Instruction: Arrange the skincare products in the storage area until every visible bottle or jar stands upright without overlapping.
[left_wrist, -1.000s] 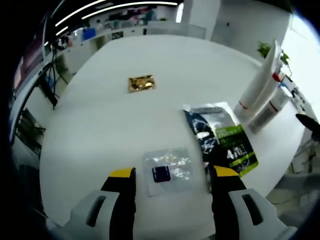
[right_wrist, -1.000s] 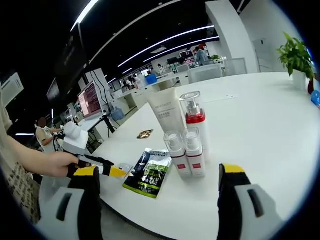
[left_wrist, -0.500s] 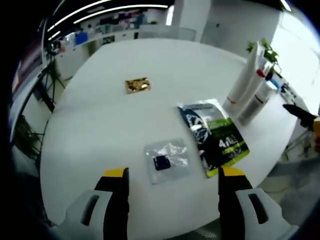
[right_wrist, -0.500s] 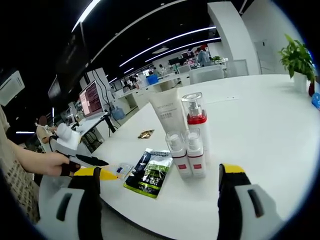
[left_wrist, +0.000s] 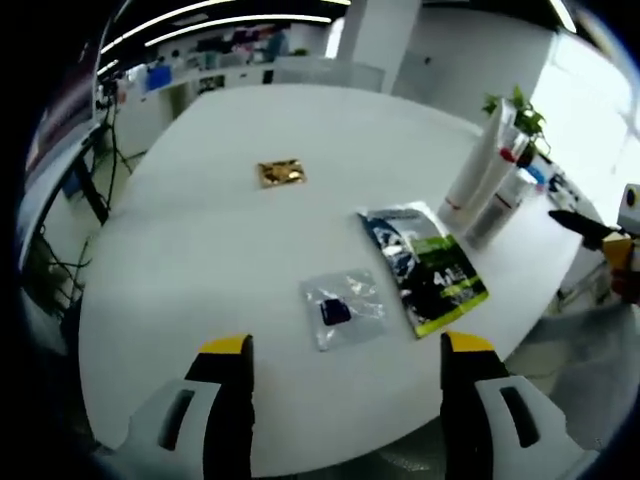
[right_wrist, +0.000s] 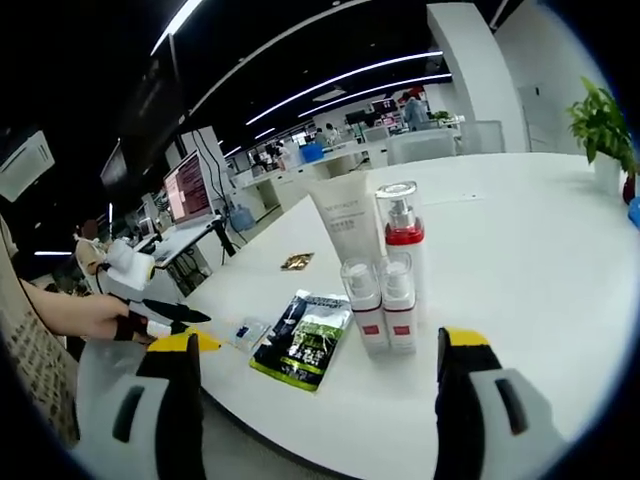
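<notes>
- While both claws hang off the near edge of the white table, nothing is gripped: the left claw stands wide with empty air between its yellow-tipped jaws, and the right claw is spread just as wide.
- Up at the far right in the left gripper view stands the bottle cluster: a tall white tube, a red-collared pump bottle, and two small bottles in front, all upright and pressed close together.
- Flat on the table lie three packets: a dark-and-green sachet beside the bottles, a clear pouch nearer the left claw, and a gold sachet farther out, well apart.
- By the look of it, the bottle-standing part of the job is done, with no bottle tipped and none overlapping; the step in hand reads as a check or a pause between picks.
- Should the flat packets count, the next move calls for the left claw to drop onto the clear pouch, the closest piece, pinching a thin edge off a smooth table, which is a fiddly grab.
</notes>
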